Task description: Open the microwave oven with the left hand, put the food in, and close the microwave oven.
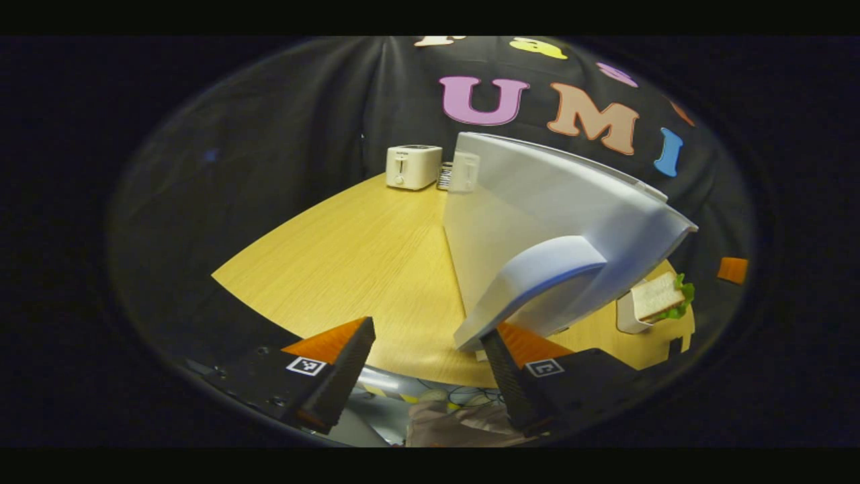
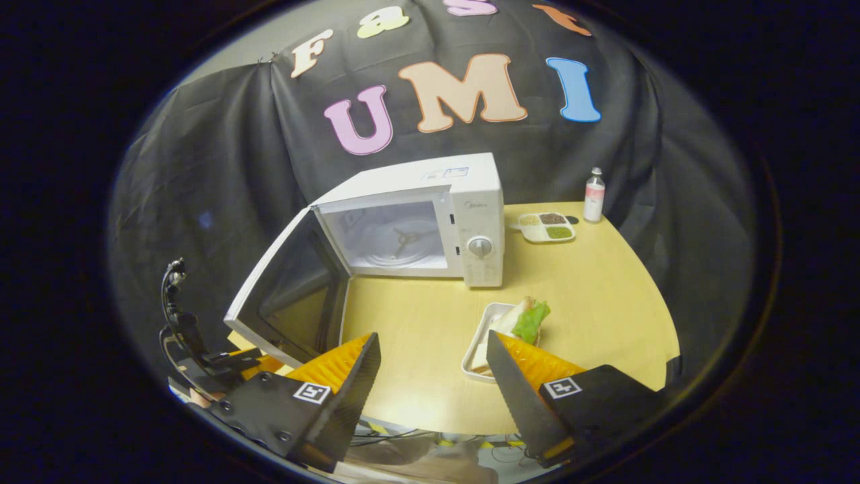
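The white microwave [image 2: 478, 202] stands at the back of the wooden table, its door [image 2: 289, 296] swung wide open and the cavity with its turntable showing. In the left gripper view the door's outer face and handle [image 1: 544, 265] loom just ahead; my left gripper [image 1: 430, 349] is open, its right finger close under the door's lower corner. A sandwich [image 2: 527, 317] with lettuce lies on a white tray [image 2: 474, 359] in front of the microwave. My right gripper [image 2: 433, 356] hangs open just left of the tray, holding nothing. The sandwich [image 1: 662, 296] also shows beyond the door.
A white toaster [image 1: 412, 166] sits at the table's far corner. A divided dish [image 2: 547, 227] of grains and a small bottle [image 2: 594, 195] stand right of the microwave. The left gripper [image 2: 208, 359] shows by the door's outer edge. The table's front edge is near.
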Action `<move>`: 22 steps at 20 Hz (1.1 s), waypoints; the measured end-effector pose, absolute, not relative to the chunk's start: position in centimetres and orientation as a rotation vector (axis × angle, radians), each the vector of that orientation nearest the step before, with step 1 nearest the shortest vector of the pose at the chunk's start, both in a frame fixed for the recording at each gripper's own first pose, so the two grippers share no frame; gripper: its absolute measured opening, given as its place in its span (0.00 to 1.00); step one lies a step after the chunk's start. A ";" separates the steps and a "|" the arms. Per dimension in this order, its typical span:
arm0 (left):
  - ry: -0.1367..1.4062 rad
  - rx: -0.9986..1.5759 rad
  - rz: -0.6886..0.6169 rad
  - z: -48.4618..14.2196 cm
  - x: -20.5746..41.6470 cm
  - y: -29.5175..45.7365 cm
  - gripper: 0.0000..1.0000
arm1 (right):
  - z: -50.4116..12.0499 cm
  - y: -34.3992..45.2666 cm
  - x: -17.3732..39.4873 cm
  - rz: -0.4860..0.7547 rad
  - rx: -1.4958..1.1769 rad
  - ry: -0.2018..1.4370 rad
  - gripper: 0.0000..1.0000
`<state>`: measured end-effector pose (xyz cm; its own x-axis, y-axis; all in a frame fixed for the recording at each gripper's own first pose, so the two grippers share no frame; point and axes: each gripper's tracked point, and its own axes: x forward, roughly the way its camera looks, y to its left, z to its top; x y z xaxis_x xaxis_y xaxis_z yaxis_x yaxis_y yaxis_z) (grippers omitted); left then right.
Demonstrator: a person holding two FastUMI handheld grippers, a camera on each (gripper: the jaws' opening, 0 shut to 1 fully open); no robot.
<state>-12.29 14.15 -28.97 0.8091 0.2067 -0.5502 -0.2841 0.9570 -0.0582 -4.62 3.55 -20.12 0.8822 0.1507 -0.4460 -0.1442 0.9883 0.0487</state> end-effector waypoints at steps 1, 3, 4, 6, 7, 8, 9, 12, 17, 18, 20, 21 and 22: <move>0.577 -0.151 0.264 -28.9 -12.5 14.4 0.92 | -20.1 3.5 -4.4 0.151 0.016 0.468 0.99; 0.585 -0.160 0.272 -28.7 -13.2 15.0 0.87 | -20.1 3.4 -4.2 0.149 0.022 0.472 0.99; 0.582 -0.153 0.285 -28.5 -13.6 15.7 0.92 | -20.2 3.4 -4.2 0.147 0.025 0.472 0.99; 0.574 -0.148 0.326 -27.7 -14.4 17.3 0.92 | -20.3 3.4 -3.7 0.144 0.039 0.479 0.99; 0.569 -0.153 0.350 -27.3 -14.9 18.1 0.92 | -20.4 3.4 -3.4 0.142 0.048 0.484 0.99; 0.561 -0.158 0.370 -26.7 -15.4 18.8 0.92 | -20.5 3.4 -3.3 0.141 0.058 0.491 0.99; 0.552 -0.160 0.390 -26.2 -15.8 19.4 0.92 | -20.6 3.4 -3.1 0.138 0.066 0.500 0.99; 0.526 -0.149 0.470 -24.4 -17.3 21.5 0.92 | -20.7 3.0 -2.3 0.124 0.071 0.517 0.91; 0.432 -0.158 0.647 -19.7 -19.1 23.6 0.92 | -20.9 1.6 -0.8 0.120 0.038 0.555 0.91; 0.398 -0.157 0.675 -18.5 -19.2 23.9 0.92 | -20.7 1.3 -0.4 0.116 0.029 0.560 0.91; 0.333 -0.163 0.707 -16.4 -19.0 23.7 0.91 | -20.4 0.6 0.4 0.111 0.031 0.572 0.91; 0.309 -0.164 0.719 -16.0 -18.7 23.4 0.91 | -20.2 0.2 1.0 0.103 0.041 0.579 0.99; 0.287 -0.164 0.724 -15.4 -18.3 22.9 0.87 | -20.0 -0.4 1.4 0.094 0.051 0.586 0.99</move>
